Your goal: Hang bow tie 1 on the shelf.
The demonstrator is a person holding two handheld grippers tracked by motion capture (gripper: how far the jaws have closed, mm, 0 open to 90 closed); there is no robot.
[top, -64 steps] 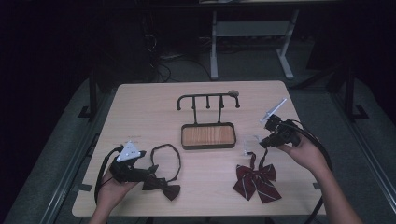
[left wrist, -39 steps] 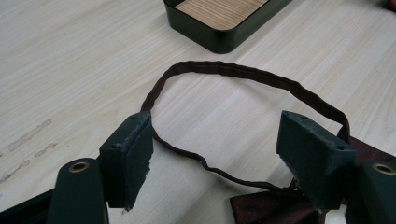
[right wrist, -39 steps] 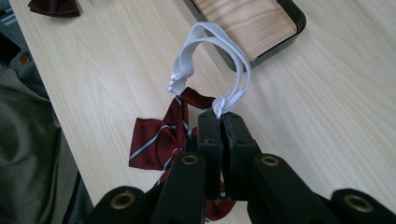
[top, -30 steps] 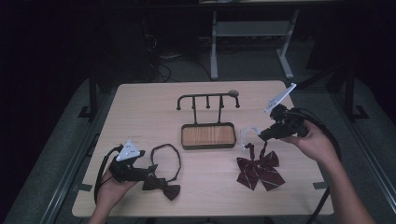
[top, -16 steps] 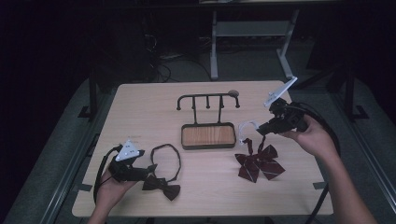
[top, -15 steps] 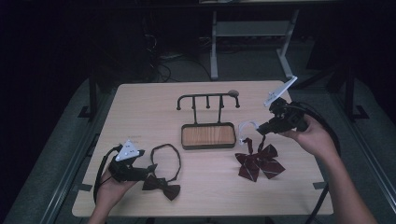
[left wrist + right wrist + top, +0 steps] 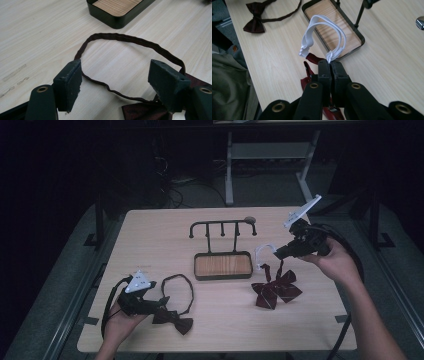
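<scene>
My right gripper [image 7: 278, 254] [image 7: 330, 62] is shut on the white elastic strap [image 7: 262, 254] [image 7: 312, 32] of a dark red striped bow tie [image 7: 276, 290] [image 7: 308, 67]. The strap loop stands up above the table while the bow trails below the jaws, right of the tray. My left gripper [image 7: 160, 302] [image 7: 116, 72] rests open at the table's near left. Its jaws straddle the thin strap loop [image 7: 120, 37] [image 7: 179, 285] of a dark brown bow tie [image 7: 172, 319] [image 7: 142, 110] [image 7: 255, 11] without pressing it.
A black stand with a wood-lined tray [image 7: 222, 277] [image 7: 362, 37] [image 7: 117, 22] and a rail of hooks [image 7: 222, 224] sits mid-table. The light wooden table [image 7: 150, 235] has bare room at its far left. Dark floor and a metal frame lie beyond it.
My right gripper has risen and moved away from the person with the white strap, pulling the red bow tie up the table toward the tray. The left gripper stayed put.
</scene>
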